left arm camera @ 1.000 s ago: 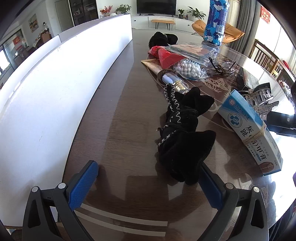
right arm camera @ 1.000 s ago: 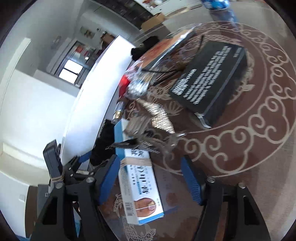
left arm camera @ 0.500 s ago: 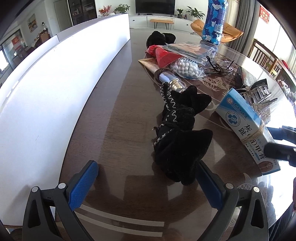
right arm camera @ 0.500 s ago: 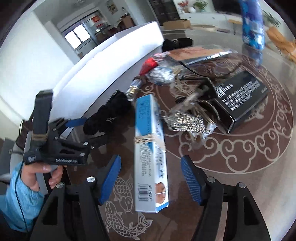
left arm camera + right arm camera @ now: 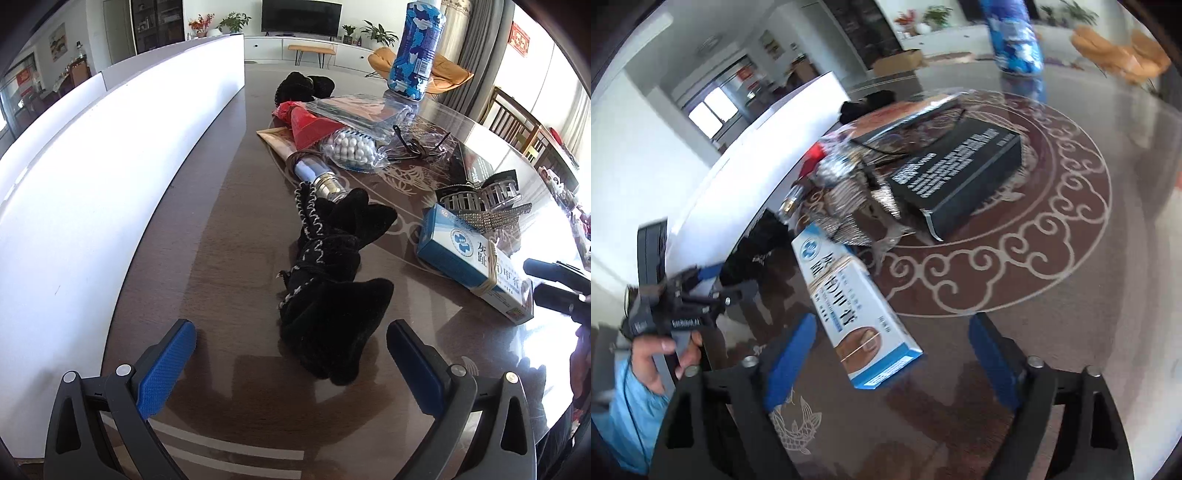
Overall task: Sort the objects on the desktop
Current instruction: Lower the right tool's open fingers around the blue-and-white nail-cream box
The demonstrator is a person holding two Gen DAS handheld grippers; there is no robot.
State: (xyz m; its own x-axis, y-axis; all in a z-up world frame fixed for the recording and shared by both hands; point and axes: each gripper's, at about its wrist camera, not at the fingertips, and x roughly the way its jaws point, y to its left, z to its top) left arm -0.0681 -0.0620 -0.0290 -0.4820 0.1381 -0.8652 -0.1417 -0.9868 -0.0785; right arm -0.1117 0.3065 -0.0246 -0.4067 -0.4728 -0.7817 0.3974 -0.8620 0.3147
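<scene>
A black velvet bow lies on the dark table just ahead of my open left gripper, its near end between the blue pads. A blue-and-white medicine box bound with a rubber band lies ahead of my open right gripper, its near end between the fingers; it also shows in the left wrist view. Both grippers are empty. The left gripper also shows in the right wrist view, the right one at the left view's right edge.
A white panel runs along the table's left side. Behind lie a black box, silver hair clips, glasses, a bag of white beads, red packaging, a small bottle and a blue camouflage can.
My right gripper has swung round and come nearer to the medicine box, which now lies between its fingers. My left gripper has edged slightly forward toward the black bow.
</scene>
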